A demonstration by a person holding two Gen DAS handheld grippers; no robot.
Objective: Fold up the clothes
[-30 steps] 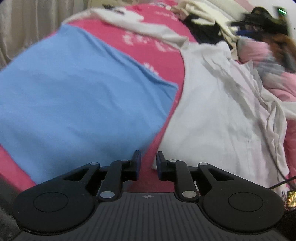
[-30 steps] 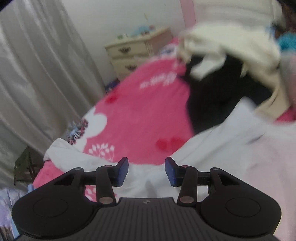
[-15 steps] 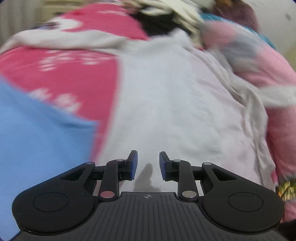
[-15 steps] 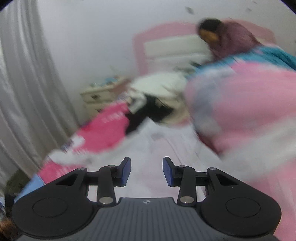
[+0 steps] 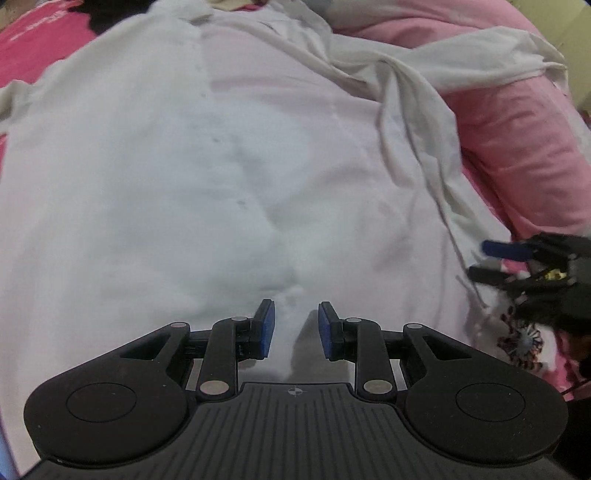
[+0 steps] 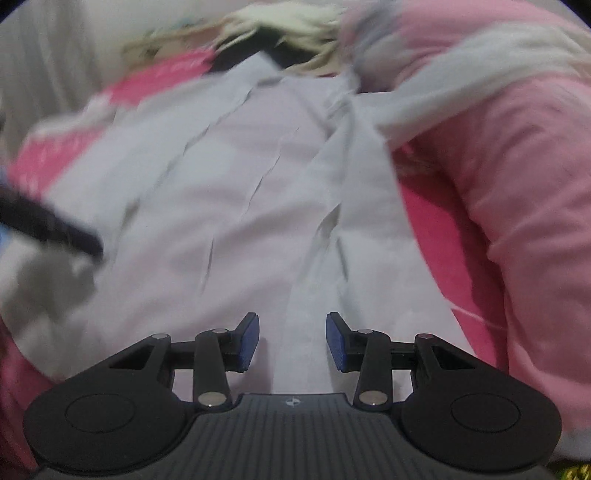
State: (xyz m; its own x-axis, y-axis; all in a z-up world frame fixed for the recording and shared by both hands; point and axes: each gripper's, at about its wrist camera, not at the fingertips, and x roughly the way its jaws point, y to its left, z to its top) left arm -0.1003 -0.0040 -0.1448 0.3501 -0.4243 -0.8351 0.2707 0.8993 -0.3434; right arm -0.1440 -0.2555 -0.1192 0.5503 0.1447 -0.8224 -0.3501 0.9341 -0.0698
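A pale pinkish-white button shirt (image 5: 258,166) lies spread face up on the bed, its collar at the far end. One sleeve (image 5: 424,74) is rumpled and drapes onto a pink quilt. My left gripper (image 5: 293,328) hovers low over the shirt's lower middle, jaws apart, above a small ridge of cloth that the pads do not press. My right gripper (image 6: 291,339) is open over the shirt (image 6: 240,184) near its button strip. It also shows at the shirt's right hem in the left wrist view, as the right gripper (image 5: 487,262).
A rolled pink quilt (image 5: 517,147) borders the shirt on the right. Hot pink bedsheet (image 5: 37,44) shows at the far left. Cream and black clothes (image 6: 277,29) are piled beyond the collar. A blurred black bar (image 6: 55,225) crosses the right wrist view's left edge.
Both views swung off the blue cloth and the far room onto the pale shirt. Both grippers came lower and closer to it. The left jaws stand slightly wider.
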